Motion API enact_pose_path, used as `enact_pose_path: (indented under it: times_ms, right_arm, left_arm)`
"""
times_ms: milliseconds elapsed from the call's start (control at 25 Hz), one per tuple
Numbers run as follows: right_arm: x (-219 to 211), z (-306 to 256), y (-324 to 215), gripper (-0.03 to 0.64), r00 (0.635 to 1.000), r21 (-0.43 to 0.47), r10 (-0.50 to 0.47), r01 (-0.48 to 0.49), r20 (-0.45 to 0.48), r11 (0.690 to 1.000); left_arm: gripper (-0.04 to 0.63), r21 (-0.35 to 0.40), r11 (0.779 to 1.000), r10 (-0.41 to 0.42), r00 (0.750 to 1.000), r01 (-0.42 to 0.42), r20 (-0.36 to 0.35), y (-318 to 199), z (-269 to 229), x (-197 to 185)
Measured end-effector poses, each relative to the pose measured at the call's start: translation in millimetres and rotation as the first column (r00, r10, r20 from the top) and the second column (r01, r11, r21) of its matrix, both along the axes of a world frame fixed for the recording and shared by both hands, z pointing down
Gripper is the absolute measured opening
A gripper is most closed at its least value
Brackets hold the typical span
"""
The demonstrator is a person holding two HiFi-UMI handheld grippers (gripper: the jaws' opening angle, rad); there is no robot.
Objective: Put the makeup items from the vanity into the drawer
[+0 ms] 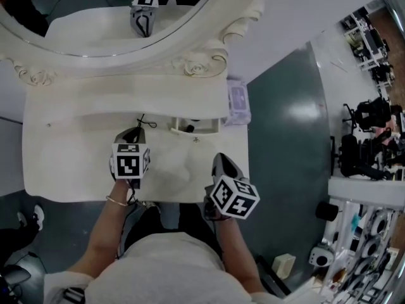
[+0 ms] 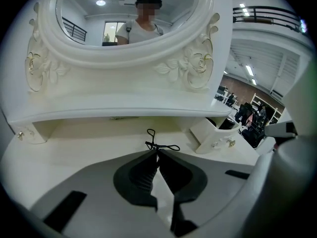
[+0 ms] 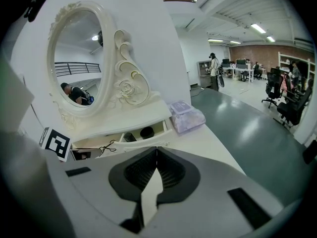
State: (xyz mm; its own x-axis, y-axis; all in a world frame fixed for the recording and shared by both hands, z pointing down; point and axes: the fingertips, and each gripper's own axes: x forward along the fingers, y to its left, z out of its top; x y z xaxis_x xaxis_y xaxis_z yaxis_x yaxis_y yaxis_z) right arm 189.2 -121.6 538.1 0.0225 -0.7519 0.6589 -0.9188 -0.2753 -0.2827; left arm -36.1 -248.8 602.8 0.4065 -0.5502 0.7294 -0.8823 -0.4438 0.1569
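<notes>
A thin black eyelash curler [image 2: 159,145] lies on the white vanity top [image 1: 76,170], under the mirror shelf. My left gripper [image 2: 157,151] is shut on its near end; its wire loops stick out past the fingertips. In the head view the left gripper [image 1: 139,132] sits left of the open drawer [image 1: 201,128], with the eyelash curler [image 1: 146,122] at its tip. The drawer [image 3: 148,139] holds two dark round items [image 3: 146,132]. My right gripper [image 1: 221,161] is shut with nothing in it, over the vanity's front right part; in its own view its jaws [image 3: 156,151] meet.
A purple wrapped packet [image 1: 238,100] lies at the vanity's right end, beside the drawer. The oval mirror [image 1: 107,18] in its carved frame rises behind the shelf. The drawer [image 2: 214,133] juts out toward me at the right. Grey floor [image 1: 285,138] lies to the right.
</notes>
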Motion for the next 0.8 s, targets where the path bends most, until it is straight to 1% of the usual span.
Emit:
enact_pose_path:
  times_ms: [240, 520, 680, 800]
  right_arm:
    - [-10.7, -6.1, 7.5, 0.018, 0.999, 0.024, -0.031, 0.031, 0.007, 0.999]
    - [-29.1, -12.2, 25.7, 0.018, 0.997, 0.055, -0.075, 0.074, 0.011, 0.996]
    - [-32.0, -12.6, 42.2, 0.018, 0.997, 0.063, -0.073, 0.072, 0.012, 0.995]
    - [-30.3, -14.3, 53.9, 0.018, 0.999, 0.07, -0.051, 0.051, 0.006, 0.996]
  left_arm:
    - [0.023, 0.021, 1.0, 0.014, 1.0, -0.014, -0.018, 30.2, -18.1, 2.5]
    - [0.025, 0.044, 0.999, 0.024, 0.999, -0.023, -0.022, 64.3, -33.8, 5.0]
    - [0.025, 0.055, 0.998, 0.036, 0.999, -0.034, -0.029, 82.8, -40.2, 7.8]
    - [0.025, 0.058, 0.997, 0.058, 0.998, -0.056, -0.032, 94.1, -44.7, 12.9]
